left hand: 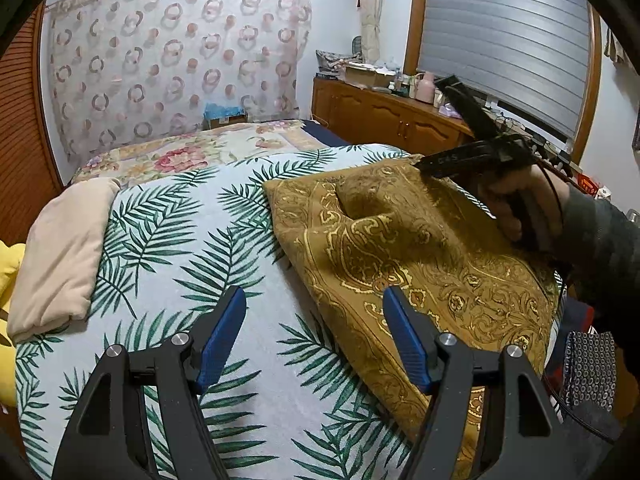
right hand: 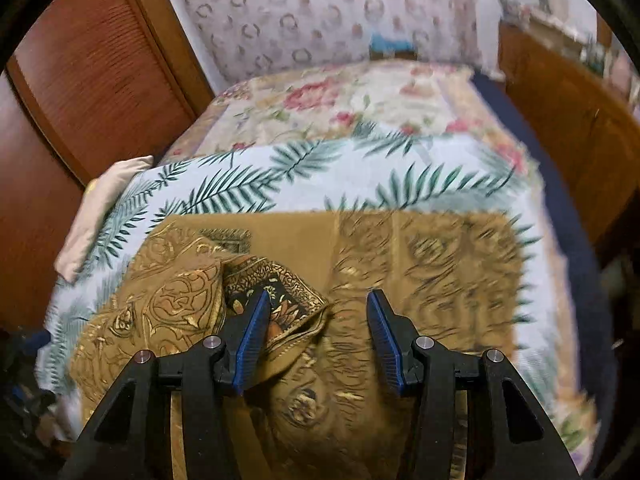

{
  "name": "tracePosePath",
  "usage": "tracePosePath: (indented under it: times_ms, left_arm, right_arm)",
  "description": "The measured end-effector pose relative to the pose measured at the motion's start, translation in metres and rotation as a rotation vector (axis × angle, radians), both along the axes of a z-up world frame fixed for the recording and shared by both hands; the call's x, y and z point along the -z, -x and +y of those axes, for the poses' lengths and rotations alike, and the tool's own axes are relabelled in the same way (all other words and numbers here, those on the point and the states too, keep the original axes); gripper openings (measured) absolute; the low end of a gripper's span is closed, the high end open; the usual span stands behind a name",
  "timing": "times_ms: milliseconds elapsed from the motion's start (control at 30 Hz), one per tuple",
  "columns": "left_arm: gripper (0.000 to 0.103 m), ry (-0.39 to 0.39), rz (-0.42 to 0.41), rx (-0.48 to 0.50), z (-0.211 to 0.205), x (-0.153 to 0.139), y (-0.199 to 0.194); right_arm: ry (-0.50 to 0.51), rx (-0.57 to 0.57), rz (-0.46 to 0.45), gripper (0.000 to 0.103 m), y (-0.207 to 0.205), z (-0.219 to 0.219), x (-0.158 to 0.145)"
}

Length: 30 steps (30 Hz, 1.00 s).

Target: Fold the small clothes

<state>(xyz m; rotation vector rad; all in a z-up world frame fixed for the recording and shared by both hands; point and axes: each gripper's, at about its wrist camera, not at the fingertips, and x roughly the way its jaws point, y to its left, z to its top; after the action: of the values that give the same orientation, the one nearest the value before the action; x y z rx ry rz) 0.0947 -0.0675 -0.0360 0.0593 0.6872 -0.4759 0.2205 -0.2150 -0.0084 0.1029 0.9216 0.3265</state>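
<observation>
Looking along your left gripper [left hand: 314,320]: blue fingers [left hand: 222,336] spread wide apart, nothing between them, hovering over the palm-leaf bedspread [left hand: 192,248]. Gold patterned cloth [left hand: 420,256] lies right of it on the bed. Your right hand [left hand: 524,204] holds the other gripper at the cloth's far right edge. Beige pillow [left hand: 60,248] at the left edge.

Right wrist view, blurred: your right gripper [right hand: 316,320] is also spread apart, holding nothing, above the gold patterned cloth [right hand: 420,280]. A turned-over corner [right hand: 276,292] sits bunched at the left finger [right hand: 252,332]; contact unclear.
</observation>
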Motion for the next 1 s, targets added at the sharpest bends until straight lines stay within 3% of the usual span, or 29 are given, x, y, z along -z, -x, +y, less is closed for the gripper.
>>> tracePosePath:
  times_ms: [67, 100, 133, 300, 467, 600, 667, 767, 800, 833, 1000]
  left_arm:
    - [0.072, 0.002, 0.008, 0.002, -0.002, 0.002, 0.000]
    - [0.072, 0.001, 0.010, 0.003, -0.003, 0.003, 0.000]
    - [0.072, 0.001, 0.012, 0.006, -0.004, 0.004, 0.001]
    - [0.072, 0.002, 0.018, 0.025, -0.009, 0.007, 0.006]
    - [0.072, 0.004, 0.021, 0.049, -0.017, 0.008, 0.010]
    - [0.072, 0.002, 0.028, 0.074, -0.024, 0.009, 0.014]
    - [0.072, -0.002, 0.031, 0.082, -0.027, 0.011, 0.015]
    - [0.072, -0.008, 0.037, 0.087, -0.030, 0.013, 0.017]
    - [0.072, -0.008, 0.042, 0.088, -0.031, 0.014, 0.017]
    - [0.072, -0.007, 0.045, 0.088, -0.031, 0.015, 0.017]
    - [0.072, 0.005, 0.043, 0.089, -0.034, 0.014, 0.019]
  right_arm:
    - [-0.029, -0.032, 0.004, 0.032, -0.003, 0.004, 0.000]
    - [-0.034, -0.059, 0.003, 0.013, -0.002, 0.006, 0.000]
    - [-0.026, -0.074, -0.006, 0.004, -0.001, 0.007, -0.001]
    - [0.030, -0.099, -0.160, 0.002, 0.026, -0.004, -0.043]
    - [0.105, -0.011, -0.278, 0.002, 0.046, -0.035, -0.092]
    - [0.332, 0.141, -0.337, 0.002, 0.035, -0.051, -0.102]
    - [0.392, 0.174, -0.330, 0.002, 0.026, -0.053, -0.093]
    - [0.402, 0.146, -0.238, 0.031, 0.021, -0.056, -0.072]
    - [0.401, 0.131, -0.229, 0.049, 0.024, -0.057, -0.068]
    - [0.412, 0.123, -0.232, 0.058, 0.031, -0.058, -0.064]
    - [0.375, 0.084, -0.230, 0.059, 0.079, -0.065, -0.057]
